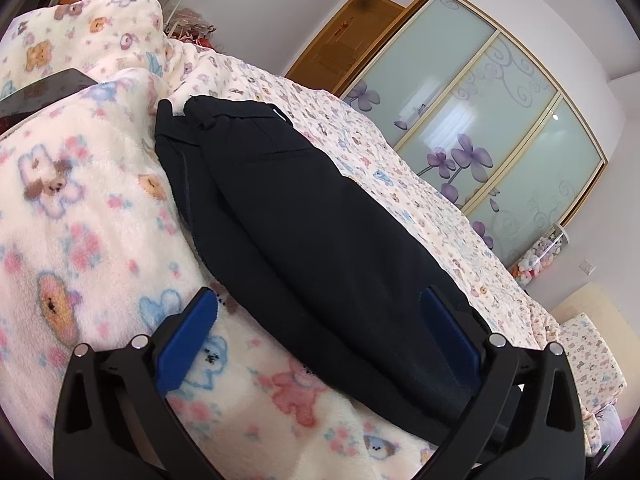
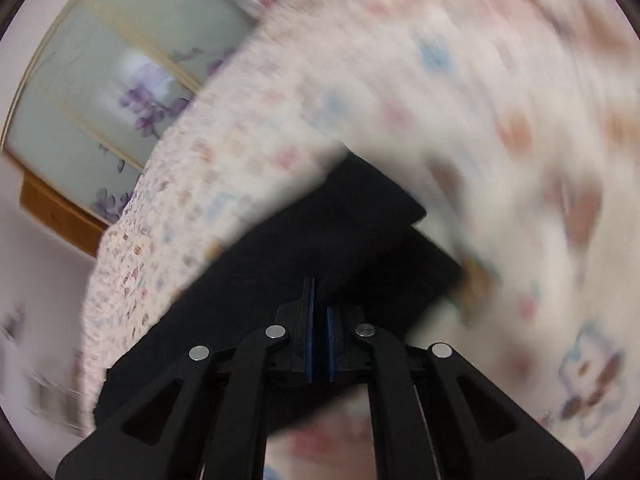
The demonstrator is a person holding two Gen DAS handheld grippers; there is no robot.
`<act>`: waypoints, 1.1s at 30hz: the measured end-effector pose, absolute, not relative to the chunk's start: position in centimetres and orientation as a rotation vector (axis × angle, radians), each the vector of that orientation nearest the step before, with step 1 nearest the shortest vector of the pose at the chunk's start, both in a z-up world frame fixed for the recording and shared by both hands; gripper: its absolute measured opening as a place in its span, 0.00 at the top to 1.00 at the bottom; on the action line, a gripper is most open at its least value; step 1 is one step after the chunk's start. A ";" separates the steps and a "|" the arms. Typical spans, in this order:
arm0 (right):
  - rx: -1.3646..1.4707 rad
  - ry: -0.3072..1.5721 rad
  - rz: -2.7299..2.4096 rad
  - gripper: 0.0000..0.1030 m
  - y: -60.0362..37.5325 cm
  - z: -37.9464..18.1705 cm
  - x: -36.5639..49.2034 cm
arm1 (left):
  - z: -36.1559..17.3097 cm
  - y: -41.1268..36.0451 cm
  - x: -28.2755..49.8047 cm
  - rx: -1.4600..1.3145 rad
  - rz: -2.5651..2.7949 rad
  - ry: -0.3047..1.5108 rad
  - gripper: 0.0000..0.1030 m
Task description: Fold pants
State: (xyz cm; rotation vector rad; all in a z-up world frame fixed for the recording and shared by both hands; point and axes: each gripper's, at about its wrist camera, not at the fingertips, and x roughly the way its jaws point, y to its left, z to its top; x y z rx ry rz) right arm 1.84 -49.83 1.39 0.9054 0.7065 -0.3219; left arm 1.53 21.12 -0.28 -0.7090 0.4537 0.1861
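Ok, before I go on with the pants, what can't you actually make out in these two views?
- Right wrist view: motion blur smears the blanket; whether the right gripper, nearly shut, pinches the pants cannot be told.
- Left wrist view: the left gripper and frame edge cut off the near end of the pants.
- Left wrist view: the blanket partly covers a dark flat object; unidentifiable.

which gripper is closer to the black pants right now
Right. The right gripper is shut on the pants, pinching the fabric. The left gripper is open, its fingers straddling the pants without clamping them.
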 end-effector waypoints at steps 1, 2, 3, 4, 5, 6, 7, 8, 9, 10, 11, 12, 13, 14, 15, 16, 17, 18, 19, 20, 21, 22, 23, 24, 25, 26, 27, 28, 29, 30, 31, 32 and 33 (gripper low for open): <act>0.929 0.696 -0.299 0.95 -49.7 0.6 1.3 | -0.3 21.1 1.6 -0.708 0.187 0.455 0.02; 0.955 0.662 -0.275 0.95 -49.6 0.1 0.4 | -0.3 21.1 1.6 -0.707 0.187 0.456 0.02; 0.979 0.634 -0.262 0.95 -49.6 -0.2 -0.3 | -0.3 21.1 1.5 -0.708 0.185 0.454 0.02; 1.006 0.605 -0.243 0.95 -49.7 -0.7 -0.8 | -0.2 21.1 1.5 -0.712 0.181 0.451 0.02; 1.014 0.589 -0.234 0.95 -49.7 -0.8 -0.8 | -0.2 21.2 1.5 -0.722 0.171 0.448 0.02; 1.013 0.570 -0.226 0.95 -49.7 -0.9 -0.9 | 0.0 21.7 1.5 -0.748 0.142 0.449 0.02; 0.997 0.554 -0.222 0.95 -49.6 -0.8 -1.1 | 0.3 22.3 1.6 -0.779 0.106 0.449 0.02; 0.960 0.538 -0.216 0.95 -49.2 -0.3 -1.3 | 0.9 23.4 1.6 -0.823 0.066 0.440 0.02; 0.945 0.534 -0.209 0.95 -49.0 -0.2 -1.3 | 1.2 24.1 1.6 -0.848 0.046 0.436 0.02; 0.951 0.533 -0.199 0.95 -49.0 -0.2 -1.1 | 1.6 25.1 1.8 -0.871 0.024 0.444 0.02; 0.961 0.532 -0.195 0.95 -49.2 -0.5 -1.0 | 2.1 26.0 2.2 -0.883 0.008 0.462 0.02; 0.975 0.529 -0.188 0.94 -49.4 -0.7 -0.9 | 2.6 27.3 2.8 -0.886 -0.001 0.491 0.02; 0.980 0.528 -0.185 0.95 -49.5 -0.7 -0.7 | 3.0 28.2 3.2 -0.892 -0.006 0.510 0.02; 0.979 0.528 -0.184 0.95 -49.6 -0.7 -0.7 | 3.3 29.1 3.7 -0.905 -0.027 0.524 0.02; 0.977 0.529 -0.186 0.95 -49.7 -0.8 -0.8 | 3.7 30.1 4.3 -0.925 -0.052 0.542 0.02; 0.974 0.530 -0.187 0.94 -49.7 -1.0 -0.9 | 3.9 30.8 4.8 -0.931 -0.059 0.561 0.02; 0.973 0.531 -0.187 0.94 -49.7 -1.0 -0.8 | 4.0 31.3 5.3 -0.935 -0.059 0.575 0.02; 0.975 0.530 -0.186 0.94 -49.6 -1.0 -0.8 | 4.1 31.9 5.9 -0.942 -0.057 0.585 0.02; 0.975 0.530 -0.186 0.94 -49.5 -1.1 -0.6 | 4.0 32.1 6.4 -0.952 -0.073 0.596 0.02; 0.975 0.531 -0.187 0.94 -49.5 -1.2 -0.5 | 3.6 32.3 7.0 -0.967 -0.100 0.619 0.02; 0.973 0.532 -0.188 0.94 -49.3 -1.2 -0.7 | 3.1 32.3 8.1 -0.982 -0.118 0.666 0.02; 0.971 0.533 -0.188 0.94 -49.2 -1.3 -0.8 | 2.5 32.1 8.8 -0.994 -0.109 0.702 0.02; 0.969 0.535 -0.189 0.94 -49.1 -1.4 -0.9 | 1.7 32.1 9.4 -1.008 -0.085 0.743 0.02; 0.968 0.535 -0.189 0.94 -49.1 -1.4 -0.9 | 0.7 32.3 10.2 -1.026 -0.038 0.791 0.02; 0.969 0.534 -0.188 0.94 -49.1 -1.4 -0.9 | -0.2 32.5 10.8 -1.039 -0.004 0.818 0.02; 0.970 0.534 -0.188 0.94 -49.1 -1.4 -0.9 | -0.7 32.7 11.1 -1.046 0.020 0.832 0.02; 0.970 0.534 -0.187 0.94 -49.0 -1.4 -0.9 | -1.1 32.8 11.4 -1.061 0.042 0.834 0.02; 0.969 0.534 -0.188 0.94 -49.0 -1.4 -0.9 | -1.0 32.8 11.6 -1.060 0.053 0.824 0.02; 0.967 0.534 -0.187 0.94 -49.0 -1.4 -0.9 | -0.9 32.8 11.9 -1.054 0.057 0.812 0.02; 0.967 0.534 -0.187 0.94 -48.9 -1.4 -0.8 | -0.7 32.9 12.3 -1.050 0.047 0.790 0.02; 0.967 0.534 -0.187 0.94 -48.8 -1.4 -0.6 | -0.7 33.0 12.4 -1.056 0.042 0.776 0.05; 0.967 0.534 -0.186 0.94 -48.8 -1.5 -0.5 | -0.8 33.3 12.5 -1.080 0.046 0.754 0.07; 0.968 0.534 -0.185 0.94 -48.7 -1.5 -0.5 | -0.9 33.7 12.4 -1.102 0.051 0.738 0.14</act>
